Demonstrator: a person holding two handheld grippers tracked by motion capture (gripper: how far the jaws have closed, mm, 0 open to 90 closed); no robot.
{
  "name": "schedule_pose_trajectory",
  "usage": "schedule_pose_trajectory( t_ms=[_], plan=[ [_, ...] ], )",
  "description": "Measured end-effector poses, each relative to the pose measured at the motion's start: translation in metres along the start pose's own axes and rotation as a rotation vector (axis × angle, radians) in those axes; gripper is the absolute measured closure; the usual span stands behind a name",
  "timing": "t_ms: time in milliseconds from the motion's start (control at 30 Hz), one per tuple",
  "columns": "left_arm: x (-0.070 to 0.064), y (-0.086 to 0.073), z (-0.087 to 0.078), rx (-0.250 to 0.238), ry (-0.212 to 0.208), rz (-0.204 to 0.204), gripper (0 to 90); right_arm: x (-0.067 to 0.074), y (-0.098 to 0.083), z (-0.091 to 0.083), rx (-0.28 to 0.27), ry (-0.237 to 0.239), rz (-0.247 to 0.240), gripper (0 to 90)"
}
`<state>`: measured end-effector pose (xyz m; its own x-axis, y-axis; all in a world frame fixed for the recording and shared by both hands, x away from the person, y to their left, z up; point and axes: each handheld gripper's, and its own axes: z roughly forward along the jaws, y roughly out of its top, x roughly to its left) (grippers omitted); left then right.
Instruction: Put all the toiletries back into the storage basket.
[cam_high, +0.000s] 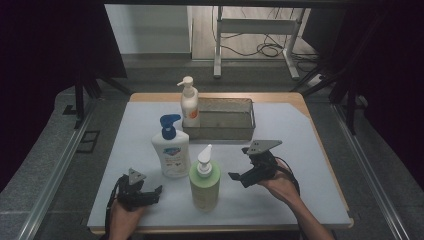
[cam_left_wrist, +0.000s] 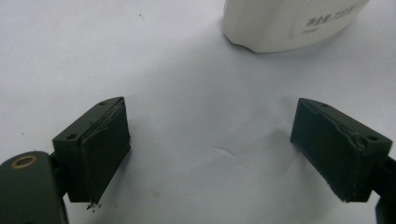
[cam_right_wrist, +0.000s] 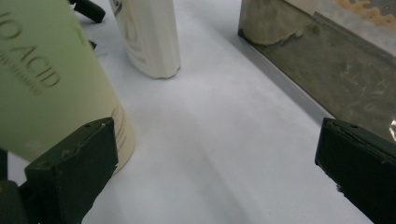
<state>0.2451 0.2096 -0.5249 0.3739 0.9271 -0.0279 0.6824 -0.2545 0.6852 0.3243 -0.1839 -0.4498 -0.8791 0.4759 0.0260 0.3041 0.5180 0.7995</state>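
Green bottle (cam_high: 204, 183) between both wide-open, empty tongs, left (cam_high: 159, 190) and right (cam_high: 239, 173); white bottle (cam_high: 170, 152) and tray (cam_high: 220, 131) behind.

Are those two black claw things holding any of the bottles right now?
No. The left gripper and the right gripper are both open, with only bare table between their jaws.

A metal tray (cam_high: 222, 131) sits toward the table's (cam_high: 300, 150) far edge; an orange-and-white pump bottle (cam_high: 189, 105) stands at its left end, inside or beside unclear.
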Motion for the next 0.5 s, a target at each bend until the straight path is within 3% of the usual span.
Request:
schedule_pose_trajectory(
  t_ms=[500],
  plan=[
    [0.0, 0.0, 0.0, 0.002, 0.0, -0.003, 11.5, 0.027, -0.01, -0.004, 0.007, 0.077, -0.022, 0.0]
  ],
)
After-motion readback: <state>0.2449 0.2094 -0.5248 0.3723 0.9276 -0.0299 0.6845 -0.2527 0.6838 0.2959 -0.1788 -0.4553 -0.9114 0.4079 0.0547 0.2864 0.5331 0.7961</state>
